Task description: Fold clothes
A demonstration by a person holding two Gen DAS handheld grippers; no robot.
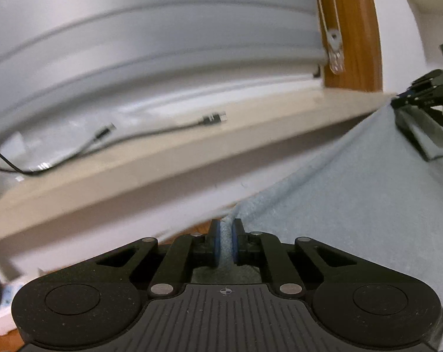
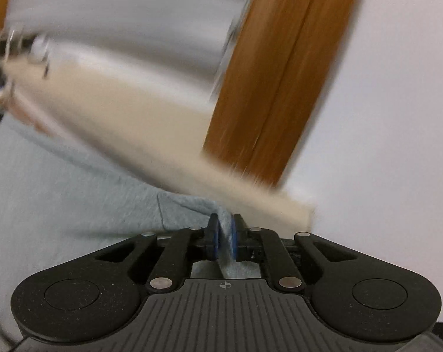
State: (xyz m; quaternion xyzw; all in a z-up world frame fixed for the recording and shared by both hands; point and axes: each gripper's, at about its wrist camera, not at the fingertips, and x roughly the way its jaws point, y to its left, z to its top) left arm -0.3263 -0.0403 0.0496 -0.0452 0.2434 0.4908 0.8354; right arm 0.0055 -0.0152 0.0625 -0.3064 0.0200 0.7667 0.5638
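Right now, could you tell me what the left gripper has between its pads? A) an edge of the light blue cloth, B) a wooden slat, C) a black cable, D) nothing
A: the left gripper is pinched shut on a bunched edge of the light blue cloth; the black cable lies apart on the sill.

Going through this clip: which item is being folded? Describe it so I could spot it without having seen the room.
Find the long beige ledge below the grey blind. In front of it hangs a pale blue fleecy cloth, stretched between the left tool and the right tool, each pinching an edge. It is the only soft fabric here; the black cable lies on the ledge.
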